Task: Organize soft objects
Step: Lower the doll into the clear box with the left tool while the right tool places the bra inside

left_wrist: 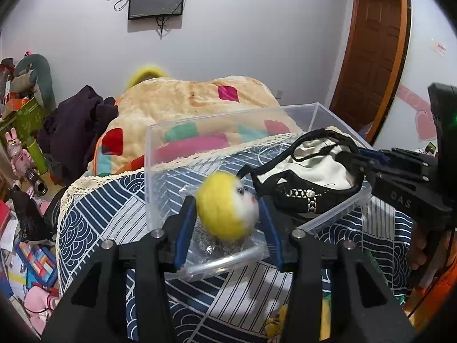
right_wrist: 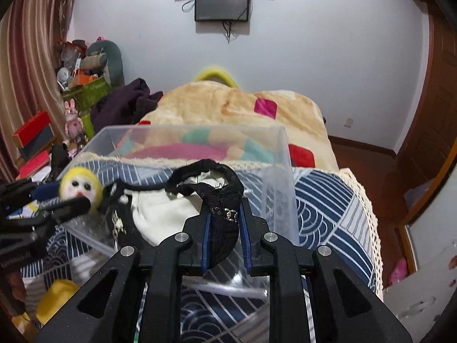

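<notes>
A clear plastic bin [left_wrist: 151, 154] stands on the patterned bed cover; it also shows in the right wrist view [right_wrist: 285, 154]. My left gripper [left_wrist: 228, 214] is shut on a yellow felt doll head [left_wrist: 225, 204] with a white face, held over the bin's near rim. The doll head also shows in the right wrist view [right_wrist: 81, 187]. My right gripper [right_wrist: 225, 223] is shut on the black lace edge of a black and white garment [right_wrist: 168, 214], which lies in the bin. The garment [left_wrist: 314, 168] and the right gripper's body [left_wrist: 405, 180] show at the right of the left wrist view.
A small clear bag [left_wrist: 222, 254] of grey stuff lies under the doll head. A beige blanket [right_wrist: 242, 105] with coloured patches is heaped behind the bin. Dark clothes [left_wrist: 74, 125] lie at the left. Toys and boxes [left_wrist: 28, 257] crowd the floor. A wooden door [left_wrist: 371, 57] is at the right.
</notes>
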Demonstrator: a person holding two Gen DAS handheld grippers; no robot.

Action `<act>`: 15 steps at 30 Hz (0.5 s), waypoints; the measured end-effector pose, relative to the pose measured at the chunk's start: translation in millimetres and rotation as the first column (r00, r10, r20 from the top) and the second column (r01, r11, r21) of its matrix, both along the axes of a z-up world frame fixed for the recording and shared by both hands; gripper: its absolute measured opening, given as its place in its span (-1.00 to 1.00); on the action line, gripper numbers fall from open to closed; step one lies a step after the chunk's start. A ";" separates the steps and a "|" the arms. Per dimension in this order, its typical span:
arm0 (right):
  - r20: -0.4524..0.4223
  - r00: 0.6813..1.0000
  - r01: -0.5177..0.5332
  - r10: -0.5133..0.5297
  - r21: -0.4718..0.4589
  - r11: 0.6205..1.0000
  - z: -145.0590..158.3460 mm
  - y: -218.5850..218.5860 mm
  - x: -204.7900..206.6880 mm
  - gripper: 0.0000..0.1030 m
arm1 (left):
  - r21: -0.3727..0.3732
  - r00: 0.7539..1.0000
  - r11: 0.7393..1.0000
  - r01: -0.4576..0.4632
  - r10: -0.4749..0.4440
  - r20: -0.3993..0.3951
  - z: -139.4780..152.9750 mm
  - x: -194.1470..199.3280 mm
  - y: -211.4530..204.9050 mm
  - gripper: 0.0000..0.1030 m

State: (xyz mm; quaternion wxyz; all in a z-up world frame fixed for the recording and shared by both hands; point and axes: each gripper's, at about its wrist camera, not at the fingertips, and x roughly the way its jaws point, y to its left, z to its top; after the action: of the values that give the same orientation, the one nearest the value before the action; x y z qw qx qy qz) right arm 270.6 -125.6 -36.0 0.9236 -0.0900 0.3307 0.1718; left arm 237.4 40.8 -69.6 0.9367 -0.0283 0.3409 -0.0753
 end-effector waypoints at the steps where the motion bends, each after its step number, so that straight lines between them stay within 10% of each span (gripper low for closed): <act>1: -0.001 1.000 -0.009 0.009 0.000 1.000 0.8 -1.4 -3.0 -0.58 | -0.001 1.000 1.000 -0.002 0.002 0.000 1.3 -2.6 1.0 0.04; 9: 0.035 0.999 -0.040 0.040 0.012 0.999 12.3 -4.6 -29.2 0.37 | -0.029 1.000 1.000 -0.002 0.002 0.026 17.5 -25.3 4.6 0.24; 15: 0.066 0.996 -0.054 0.052 0.021 0.998 23.4 -12.6 -48.4 0.43 | -0.030 0.997 1.000 -0.004 0.006 0.083 38.6 -52.5 6.5 0.52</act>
State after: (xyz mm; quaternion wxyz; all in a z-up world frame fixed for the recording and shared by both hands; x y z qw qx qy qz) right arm 222.2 -138.2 -12.6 0.9301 -0.0937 0.2956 0.1970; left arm 184.9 47.3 -31.0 0.9497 -0.0398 0.3005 -0.0790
